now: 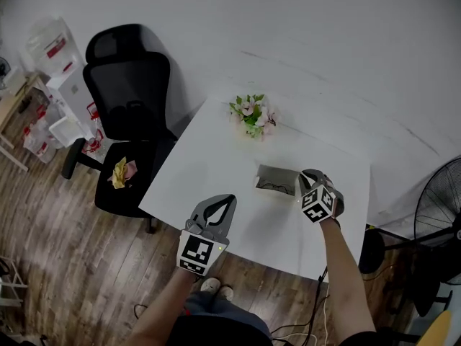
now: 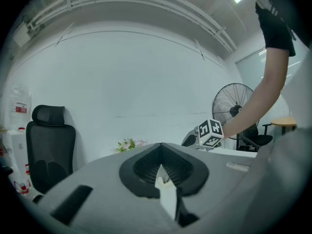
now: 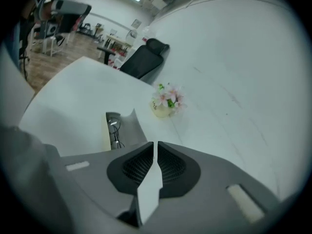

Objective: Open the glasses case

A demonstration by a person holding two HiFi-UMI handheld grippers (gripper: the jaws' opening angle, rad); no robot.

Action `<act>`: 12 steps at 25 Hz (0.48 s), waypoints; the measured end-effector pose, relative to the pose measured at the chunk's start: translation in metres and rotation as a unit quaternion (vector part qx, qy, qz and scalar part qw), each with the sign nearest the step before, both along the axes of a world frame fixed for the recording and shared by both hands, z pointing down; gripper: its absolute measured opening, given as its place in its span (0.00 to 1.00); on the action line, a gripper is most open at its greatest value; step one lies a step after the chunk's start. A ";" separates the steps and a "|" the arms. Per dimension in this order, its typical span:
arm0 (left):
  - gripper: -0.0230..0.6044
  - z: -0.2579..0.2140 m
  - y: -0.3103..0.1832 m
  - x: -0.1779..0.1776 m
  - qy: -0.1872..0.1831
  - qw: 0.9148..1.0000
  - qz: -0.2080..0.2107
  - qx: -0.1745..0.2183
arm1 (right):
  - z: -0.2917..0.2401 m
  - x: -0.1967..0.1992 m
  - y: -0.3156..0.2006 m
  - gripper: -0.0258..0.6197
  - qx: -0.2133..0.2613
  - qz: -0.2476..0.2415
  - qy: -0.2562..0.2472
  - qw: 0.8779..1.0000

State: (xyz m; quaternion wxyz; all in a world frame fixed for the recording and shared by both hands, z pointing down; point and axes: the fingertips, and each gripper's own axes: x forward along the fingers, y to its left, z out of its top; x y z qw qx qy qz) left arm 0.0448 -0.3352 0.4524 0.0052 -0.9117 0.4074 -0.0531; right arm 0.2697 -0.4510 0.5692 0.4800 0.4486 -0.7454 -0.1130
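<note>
**Position.** The glasses case (image 1: 277, 181) lies on the white tabletop (image 1: 209, 164) with its lid (image 3: 131, 126) raised. The spectacles (image 3: 115, 130) are visible inside, so the opening step appears complete.

**Gripper state.** The right gripper (image 3: 155, 143) is just beside the case, on the person's side, angled down toward it. Its jaws are almost together with only a thin slit between them, and nothing is in the slit. The left gripper (image 2: 161, 145) is well apart from the case, over the tabletop edge. Its jaw tips meet and hold nothing.

**Handling.**
- The case is probably light and may slide on the smooth surface if pushed from one side.
- The lid looks like a thin flap that will bend. Take hold at its free edge, away from the hinge.
- If the base shifts, steady it at a side wall.
- The spectacles are fragile. Keep the jaws out of the tray.

**Surroundings.**
- A small flower pot (image 1: 252, 115) stands beyond the case, clear of the working area.
- An office chair (image 1: 126, 107) stands off the tabletop, past the left gripper.
- A floor fan (image 1: 441, 197) stands on the opposite side.
- Nothing stands between either gripper and the case.
</note>
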 end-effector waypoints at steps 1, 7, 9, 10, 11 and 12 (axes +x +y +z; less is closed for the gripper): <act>0.05 -0.002 0.000 0.002 0.003 1.000 0.003 0.001 | -0.010 -0.001 0.005 0.09 0.016 0.018 -0.033 0.999; 0.05 -0.014 0.003 0.016 0.015 1.000 0.023 0.011 | -0.065 -0.003 0.052 0.05 0.108 0.087 -0.182 0.974; 0.05 -0.017 0.006 0.019 0.018 0.999 0.029 0.014 | -0.080 -0.007 0.072 0.05 0.135 0.100 -0.228 0.959; 0.05 -0.018 0.007 0.021 0.019 0.999 0.031 0.015 | -0.087 -0.008 0.082 0.05 0.149 0.105 -0.249 0.951; 0.05 -0.020 0.009 0.022 0.020 0.999 0.033 0.016 | -0.094 -0.009 0.092 0.05 0.162 0.111 -0.266 0.944; 0.05 -0.021 0.010 0.023 0.021 0.999 0.035 0.018 | -0.101 -0.010 0.102 0.05 0.176 0.117 -0.285 0.935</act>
